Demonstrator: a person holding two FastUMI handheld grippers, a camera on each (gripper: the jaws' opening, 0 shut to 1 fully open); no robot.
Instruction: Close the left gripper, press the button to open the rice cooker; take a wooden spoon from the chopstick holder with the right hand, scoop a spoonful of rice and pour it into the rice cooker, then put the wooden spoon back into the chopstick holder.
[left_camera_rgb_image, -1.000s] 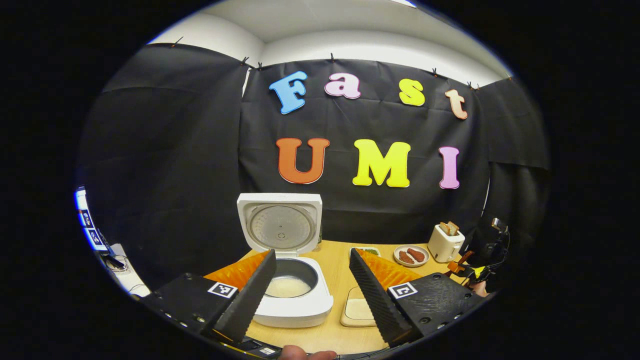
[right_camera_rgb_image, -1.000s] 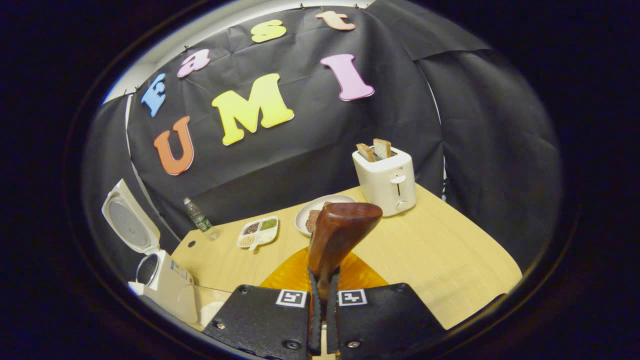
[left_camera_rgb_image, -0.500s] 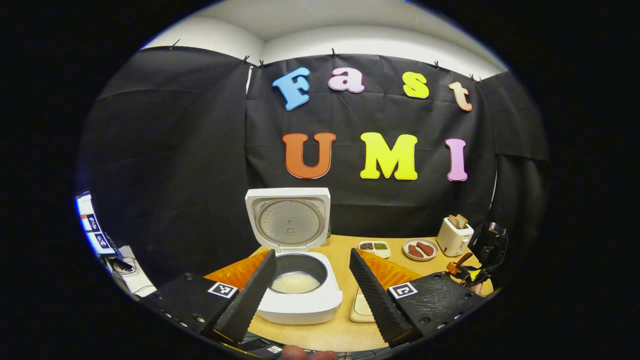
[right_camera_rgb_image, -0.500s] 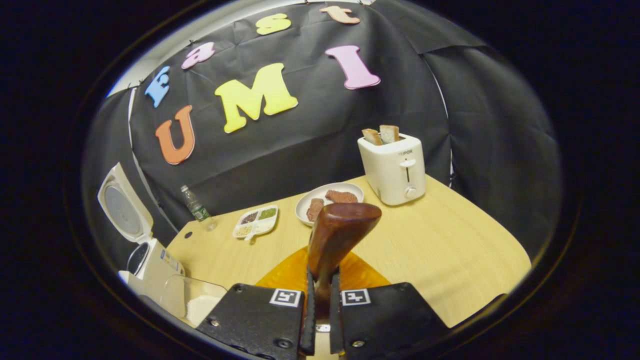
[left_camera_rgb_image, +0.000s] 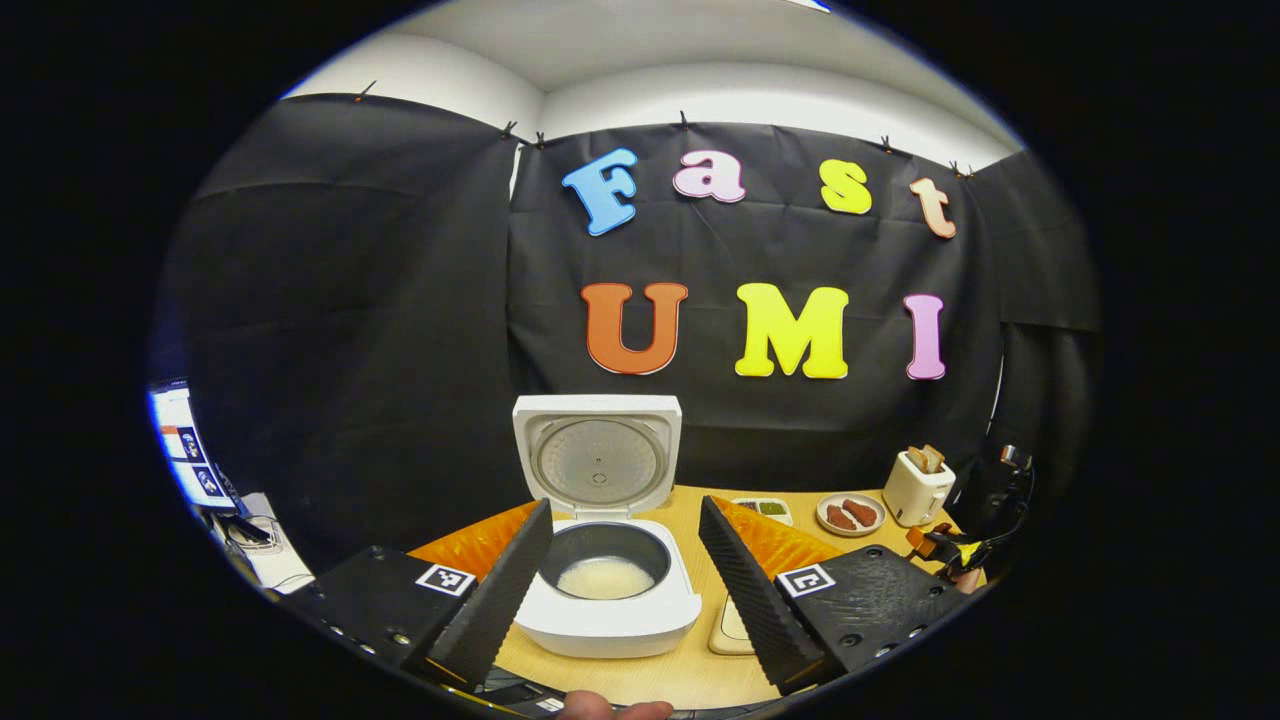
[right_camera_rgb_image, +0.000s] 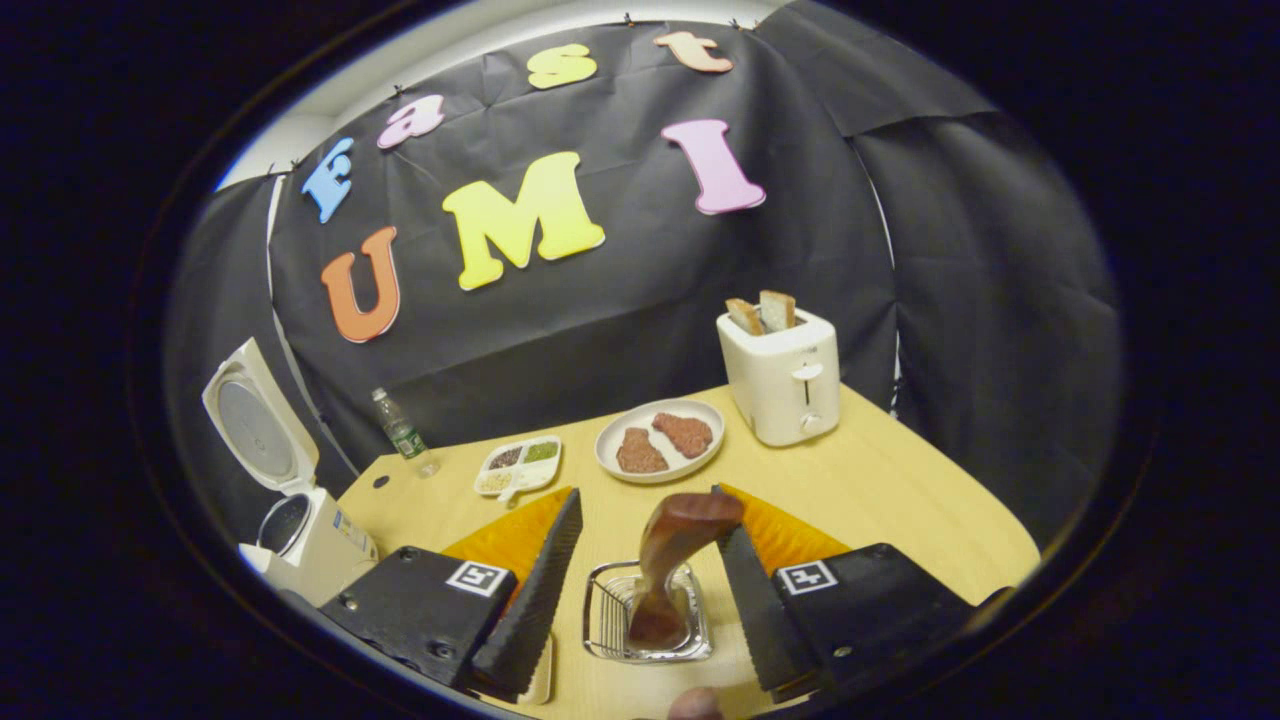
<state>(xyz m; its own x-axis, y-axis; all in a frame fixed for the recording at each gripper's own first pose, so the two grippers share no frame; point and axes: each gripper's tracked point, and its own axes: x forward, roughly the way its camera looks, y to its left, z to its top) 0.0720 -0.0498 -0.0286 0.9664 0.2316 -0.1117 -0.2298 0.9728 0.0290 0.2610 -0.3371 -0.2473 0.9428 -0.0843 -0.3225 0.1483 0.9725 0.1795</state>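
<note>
Dark wooden spoon (right_camera_rgb_image: 672, 560) stands in the wire chopstick holder (right_camera_rgb_image: 646, 625) — right gripper (right_camera_rgb_image: 645, 570) apart around it, left gripper (left_camera_rgb_image: 625, 565) apart — plate (right_camera_rgb_image: 659, 441) behind.

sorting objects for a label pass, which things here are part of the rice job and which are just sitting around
Part of the job:
rice cooker, lid up, rice inside
wooden spoon, standing in the chopstick holder
right gripper, open around the spoon
left gripper, open

Just lying about:
toaster with bread
plate of meat
divided dish
water bottle
</note>
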